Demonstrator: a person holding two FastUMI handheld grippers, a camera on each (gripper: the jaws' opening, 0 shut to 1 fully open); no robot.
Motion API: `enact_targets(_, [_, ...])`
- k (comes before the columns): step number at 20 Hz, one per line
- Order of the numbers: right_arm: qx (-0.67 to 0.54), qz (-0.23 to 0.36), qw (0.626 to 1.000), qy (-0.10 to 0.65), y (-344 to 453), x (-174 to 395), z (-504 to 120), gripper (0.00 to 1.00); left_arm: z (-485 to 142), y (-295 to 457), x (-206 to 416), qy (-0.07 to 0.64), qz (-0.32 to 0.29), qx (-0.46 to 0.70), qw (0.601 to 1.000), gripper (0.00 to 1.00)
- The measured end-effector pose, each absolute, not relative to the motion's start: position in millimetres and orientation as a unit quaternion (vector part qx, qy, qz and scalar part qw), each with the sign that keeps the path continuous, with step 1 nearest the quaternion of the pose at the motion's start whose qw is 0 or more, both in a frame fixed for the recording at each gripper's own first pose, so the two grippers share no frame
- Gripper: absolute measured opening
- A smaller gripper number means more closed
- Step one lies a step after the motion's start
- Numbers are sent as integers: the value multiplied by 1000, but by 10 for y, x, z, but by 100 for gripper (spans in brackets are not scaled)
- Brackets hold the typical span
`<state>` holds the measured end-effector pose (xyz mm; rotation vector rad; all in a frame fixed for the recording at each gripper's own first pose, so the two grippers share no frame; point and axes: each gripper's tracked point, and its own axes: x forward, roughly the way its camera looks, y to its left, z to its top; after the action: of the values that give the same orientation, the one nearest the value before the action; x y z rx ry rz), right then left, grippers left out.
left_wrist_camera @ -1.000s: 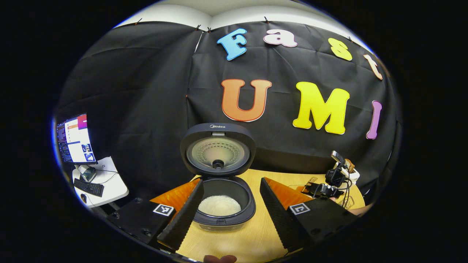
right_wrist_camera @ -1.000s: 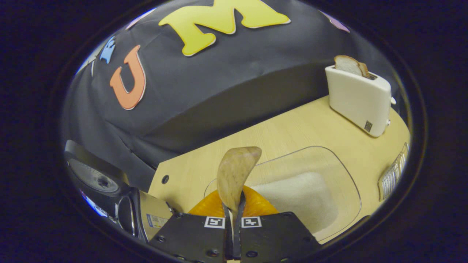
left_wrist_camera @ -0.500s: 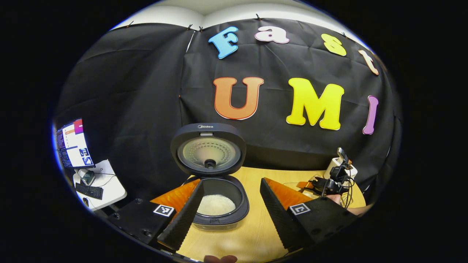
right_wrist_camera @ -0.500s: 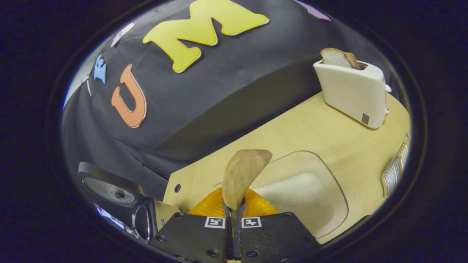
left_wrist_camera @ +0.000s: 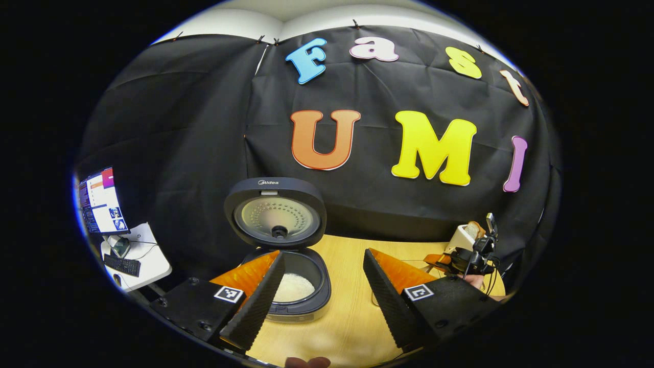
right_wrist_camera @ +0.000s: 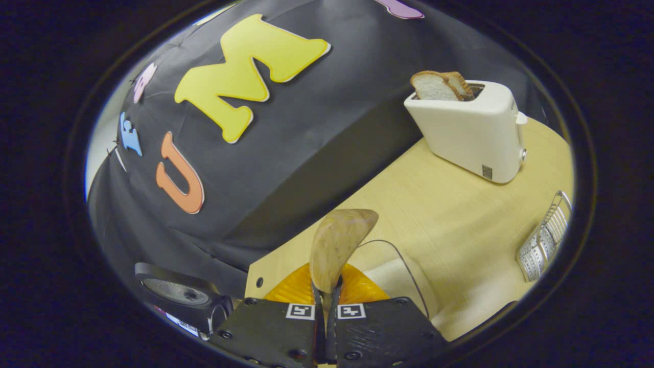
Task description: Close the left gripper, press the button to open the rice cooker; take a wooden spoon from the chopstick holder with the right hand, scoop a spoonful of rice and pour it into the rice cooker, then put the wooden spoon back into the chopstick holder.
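White rice already lies in the pot of the rice cooker (left_wrist_camera: 288, 266), whose lid stands up, so the button step looks done. Your left gripper (left_wrist_camera: 322, 291) hangs before it, jaws spread wide and empty. Further right, your right gripper (right_wrist_camera: 326, 317) has its jaws pinched on the handle of the wooden spoon (right_wrist_camera: 337, 245), bowl empty, above the clear rice tray (right_wrist_camera: 403, 286). I judge only the return to the wire chopstick holder (right_wrist_camera: 546, 237) remains.
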<state>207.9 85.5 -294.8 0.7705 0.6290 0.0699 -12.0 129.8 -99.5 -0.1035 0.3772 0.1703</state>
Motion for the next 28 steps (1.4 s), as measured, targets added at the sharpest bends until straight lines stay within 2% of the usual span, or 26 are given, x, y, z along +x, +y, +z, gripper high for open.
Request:
enact_targets(8, [401,78,868,282,1079,2069,-2354,1,-907,1328,-330,177,126,-64,974,98])
enact_targets(15, [420,152,850,280,1937,1996,-1823,1,-836,1701,-744,168,184,-60,967,98])
enact_targets(23, [383,225,841,308,3305,1757,-1721,1,-812,2284,-1201,153,245,-62,955,98])
enact_targets(28, [314,239,867,305,3819,1722,-1832,1,-817,2538,-1289,141,258,-63,954,98])
